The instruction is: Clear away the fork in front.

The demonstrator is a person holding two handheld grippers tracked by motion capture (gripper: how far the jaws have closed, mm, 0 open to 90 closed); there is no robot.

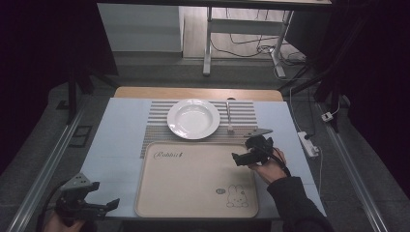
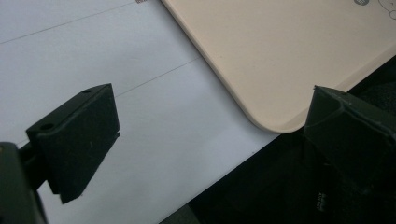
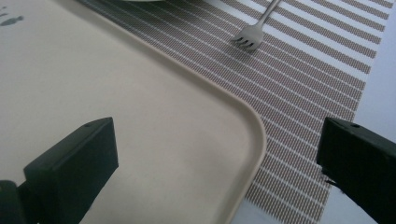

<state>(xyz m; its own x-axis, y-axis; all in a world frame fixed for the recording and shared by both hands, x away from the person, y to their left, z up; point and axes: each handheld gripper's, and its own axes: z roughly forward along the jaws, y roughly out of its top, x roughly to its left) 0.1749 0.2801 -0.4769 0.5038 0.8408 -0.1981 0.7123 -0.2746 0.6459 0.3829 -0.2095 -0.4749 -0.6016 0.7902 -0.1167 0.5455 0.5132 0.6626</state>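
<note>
The work in hand looks like clearing the place setting onto the tray (image 1: 193, 181), and the right gripper (image 1: 241, 157) hangs over the tray's far right corner with its fingers (image 3: 70, 163) spread wide and holding nothing. The fork (image 1: 229, 117) lies beyond the tray on the striped mat (image 1: 154, 130), just right of the plate (image 1: 193, 119), tines toward the tray and handle pointing away. Seen from the right gripper view, the fork (image 3: 254, 30) is well ahead of the fingers and a little off their centre line, so the reach probably wants a forward move past the tray rim and a turn of the hand until the fingers straddle the handle across its width. The fork lies flat on the mat, so I would come down low and close slowly, lest the fingers skate over the metal. Between tray rim and fork there is bare mat, room enough to descend without touching the plate; the plate's rim sits close to the fork's left, which is the tight side. The left gripper (image 1: 82, 200) waits off the tray's near left corner, by the table (image 1: 116, 145) edge, fingers (image 2: 77, 140) likewise wide and empty, well apart from the work. The tray is bare, so anywhere on it will take the fork.
</note>
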